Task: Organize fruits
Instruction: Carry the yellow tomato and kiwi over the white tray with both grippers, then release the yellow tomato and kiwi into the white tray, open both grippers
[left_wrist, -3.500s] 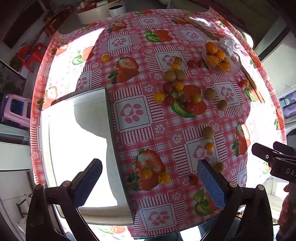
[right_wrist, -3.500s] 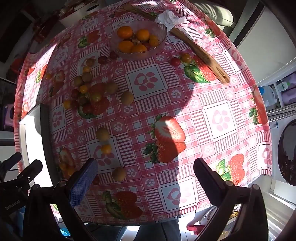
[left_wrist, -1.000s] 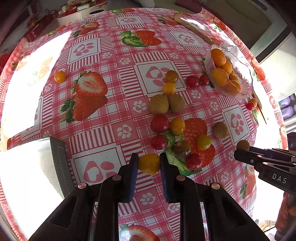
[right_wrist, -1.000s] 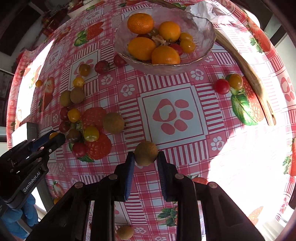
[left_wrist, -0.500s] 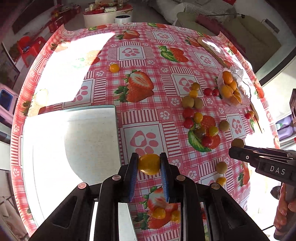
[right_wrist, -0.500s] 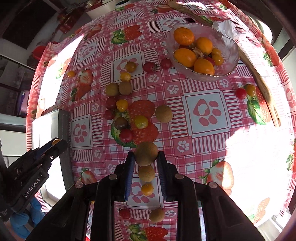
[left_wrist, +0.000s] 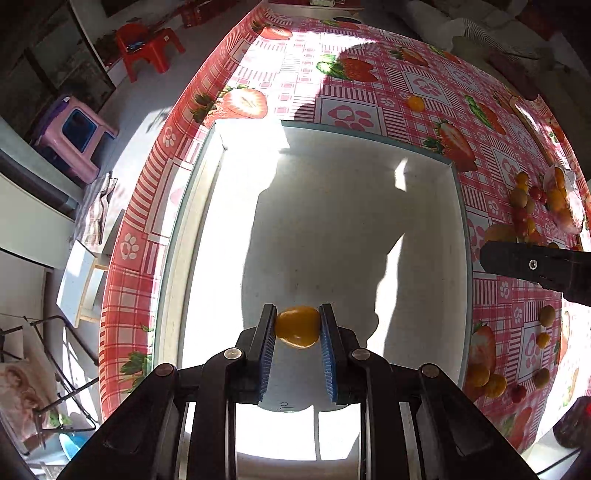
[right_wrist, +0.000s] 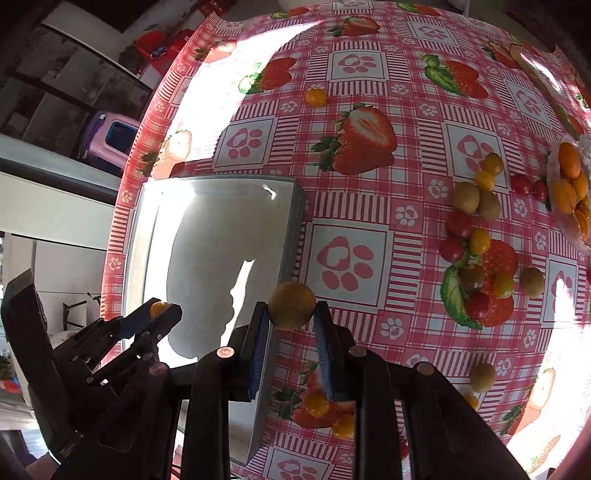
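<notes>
Carrying one fruit in each gripper, we are bringing both toward the white tray, which fills the middle of the left wrist view. The left gripper has its fingers clamped on a yellow tomato, held over the tray's shaded floor so that a release would drop it inside the walls. The right gripper has its fingers pressed on a brown kiwi-like fruit (its skin is blurred, so the kind is our guess), and it sits over the tray's right wall at frame centre, not yet clearly over the floor. Loose fruits lie scattered at the right of that view, near a glass bowl of oranges on the bench. We judge the tray is the sorting place, since it looks bare.
</notes>
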